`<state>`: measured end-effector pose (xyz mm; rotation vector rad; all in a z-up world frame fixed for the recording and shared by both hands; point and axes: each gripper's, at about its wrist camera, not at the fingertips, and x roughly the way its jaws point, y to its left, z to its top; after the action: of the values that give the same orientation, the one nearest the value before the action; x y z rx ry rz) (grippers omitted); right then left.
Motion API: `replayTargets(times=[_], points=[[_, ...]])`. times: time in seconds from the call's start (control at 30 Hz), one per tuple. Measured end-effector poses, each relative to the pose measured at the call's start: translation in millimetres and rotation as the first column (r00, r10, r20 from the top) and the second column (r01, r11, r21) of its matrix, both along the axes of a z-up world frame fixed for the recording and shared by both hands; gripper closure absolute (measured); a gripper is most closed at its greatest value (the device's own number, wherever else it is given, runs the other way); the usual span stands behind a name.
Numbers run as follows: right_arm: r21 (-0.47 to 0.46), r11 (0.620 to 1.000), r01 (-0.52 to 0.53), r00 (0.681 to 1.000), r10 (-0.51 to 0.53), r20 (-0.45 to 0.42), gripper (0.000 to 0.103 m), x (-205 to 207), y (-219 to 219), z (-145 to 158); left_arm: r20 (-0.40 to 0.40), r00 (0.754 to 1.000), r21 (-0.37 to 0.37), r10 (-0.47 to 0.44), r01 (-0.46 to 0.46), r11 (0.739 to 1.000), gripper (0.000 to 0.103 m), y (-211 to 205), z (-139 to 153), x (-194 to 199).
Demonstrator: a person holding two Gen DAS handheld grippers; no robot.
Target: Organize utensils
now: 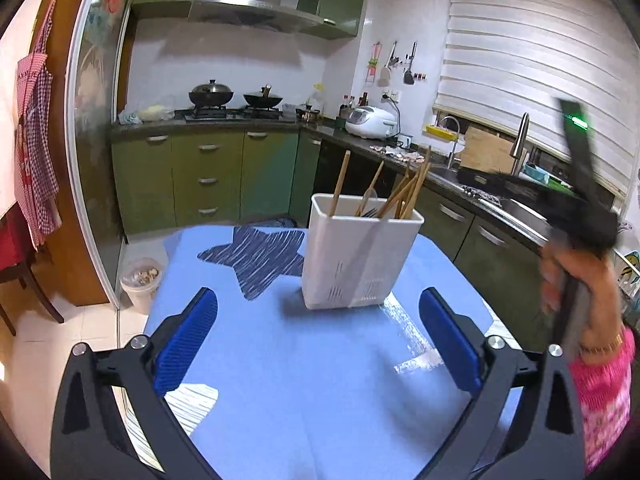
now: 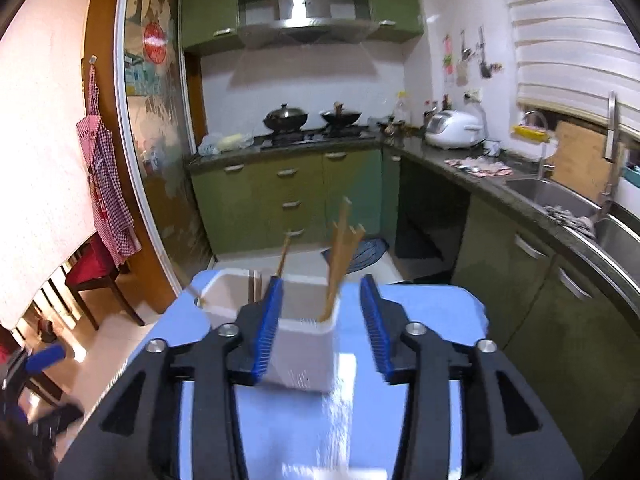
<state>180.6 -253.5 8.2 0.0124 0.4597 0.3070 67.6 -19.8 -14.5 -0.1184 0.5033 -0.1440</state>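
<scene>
both tongs agape, one white caddy, several chopsticks

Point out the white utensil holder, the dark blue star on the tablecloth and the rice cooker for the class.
white utensil holder (image 1: 352, 264): left wrist view, on its front wall.
dark blue star (image 1: 260, 260): left wrist view, on the middle of the star.
rice cooker (image 1: 370, 120): left wrist view, on its white lid.

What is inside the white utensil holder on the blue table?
The white utensil holder holds several wooden chopsticks, a light spoon-like handle and dark fork tines, all sticking up above the rim. Their lower parts are hidden by its opaque walls.
</scene>
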Motion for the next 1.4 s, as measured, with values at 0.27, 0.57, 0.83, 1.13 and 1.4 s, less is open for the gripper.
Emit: replayTargets(times=[0.27,0.57,0.83,1.13,1.4], points=[[0.005,0.999,0.034,0.999,-0.034,-0.008,0.012,-100,-27,-56,-0.013,1.000,0.030,-0.022,0.022,0.999,0.007,-14,-12,-14],[0.034,0.998,0.047,0.998,-0.048,0.039,0.005,-178,-35,-67,0.016,1.000,0.060,-0.011,0.010,0.998,0.007,-27,-10,-51],[0.027,0.997,0.072,0.995,-0.074,0.060,0.005,-213,-36,-52,0.025,1.000,0.052,0.018,-0.020,0.998,0.007,-19,-4,-77],[0.012,0.997,0.082,0.994,-0.082,0.069,0.004,-238,-37,-45,0.056,0.998,0.049,0.038,-0.041,0.998,0.007,-14,4,-93],[0.014,0.997,0.075,0.994,-0.076,0.073,0.004,-245,-36,-41,0.064,0.997,0.048,0.044,-0.047,0.998,0.007,-13,7,-101]])
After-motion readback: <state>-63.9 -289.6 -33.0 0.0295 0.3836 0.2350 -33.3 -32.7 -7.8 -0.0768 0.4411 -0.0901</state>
